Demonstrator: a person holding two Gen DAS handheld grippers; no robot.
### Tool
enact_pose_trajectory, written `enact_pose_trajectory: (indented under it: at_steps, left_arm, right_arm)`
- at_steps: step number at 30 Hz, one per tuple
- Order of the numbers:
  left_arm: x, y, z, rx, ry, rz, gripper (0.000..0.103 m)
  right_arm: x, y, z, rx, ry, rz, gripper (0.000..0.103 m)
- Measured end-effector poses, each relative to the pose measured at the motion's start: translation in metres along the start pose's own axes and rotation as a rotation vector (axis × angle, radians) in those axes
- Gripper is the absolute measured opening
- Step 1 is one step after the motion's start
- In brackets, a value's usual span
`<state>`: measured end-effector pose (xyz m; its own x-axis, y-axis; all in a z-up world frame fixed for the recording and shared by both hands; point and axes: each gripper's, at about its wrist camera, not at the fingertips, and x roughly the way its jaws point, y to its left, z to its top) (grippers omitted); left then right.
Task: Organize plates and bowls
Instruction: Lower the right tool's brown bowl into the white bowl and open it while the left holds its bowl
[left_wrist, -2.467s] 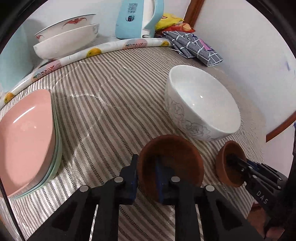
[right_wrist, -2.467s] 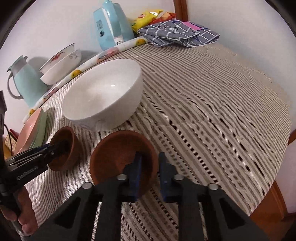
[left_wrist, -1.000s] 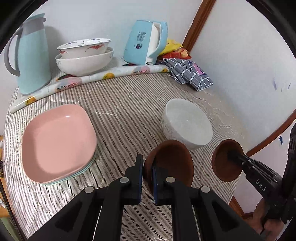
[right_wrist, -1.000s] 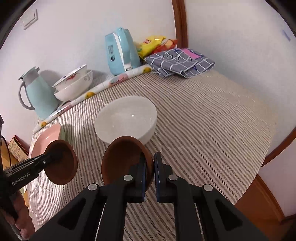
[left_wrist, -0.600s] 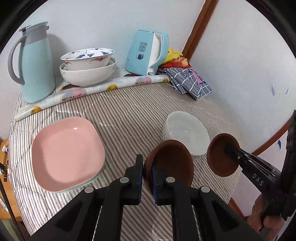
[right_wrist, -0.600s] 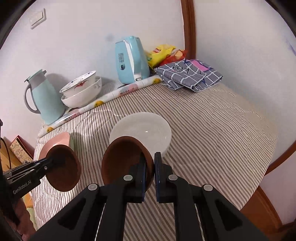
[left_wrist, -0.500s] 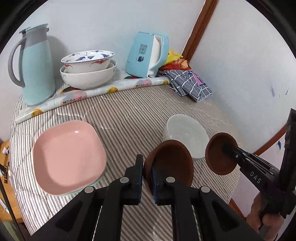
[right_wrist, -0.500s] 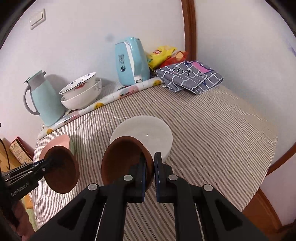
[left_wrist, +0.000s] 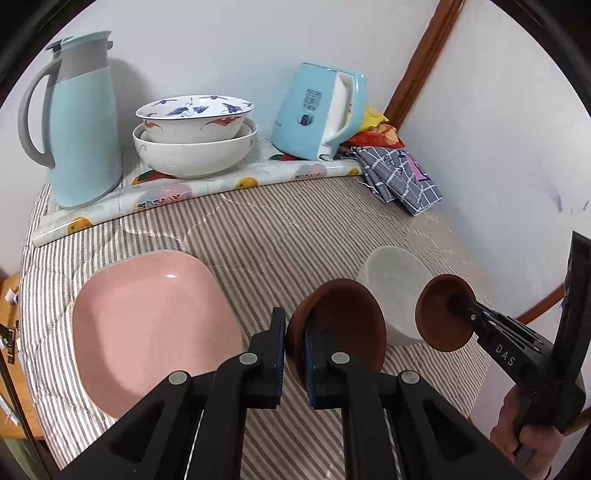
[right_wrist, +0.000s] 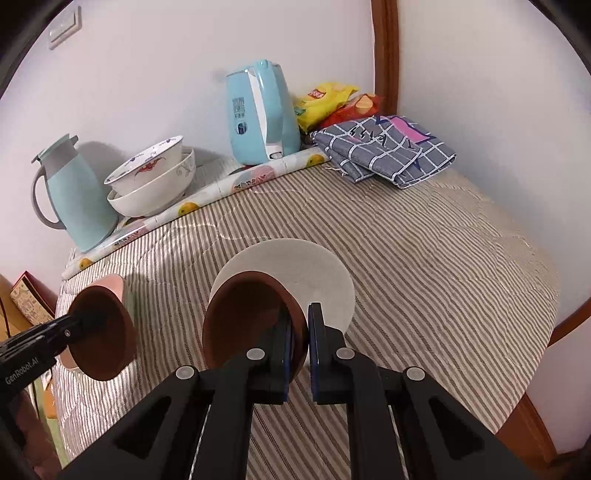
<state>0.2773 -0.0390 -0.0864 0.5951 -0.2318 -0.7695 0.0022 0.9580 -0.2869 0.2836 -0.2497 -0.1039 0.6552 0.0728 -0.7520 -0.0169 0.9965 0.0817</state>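
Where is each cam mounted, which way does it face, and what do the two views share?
Left wrist: on the left gripper, angled down over the striped table; shows its own fingers pinching a brown bowl, plus the right gripper and a hand.
Right wrist: on the right gripper, same downward tilt; its fingers pinch a second brown bowl; left gripper at the left edge.
Shared: white bowl, pink plate, kettle.

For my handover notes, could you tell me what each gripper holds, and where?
Left gripper: a brown bowl, by its rim. Right gripper: another brown bowl, also by its rim.
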Motion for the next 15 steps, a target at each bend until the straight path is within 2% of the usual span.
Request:
enact_pose_trajectory:
  at_steps: [15]
  left_arm:
    - [0.031, 0.000, 0.013, 0.000, 0.034, -0.004, 0.009]
  right_arm:
    - [0.052, -0.003, 0.015, -0.006, 0.064, -0.037, 0.008]
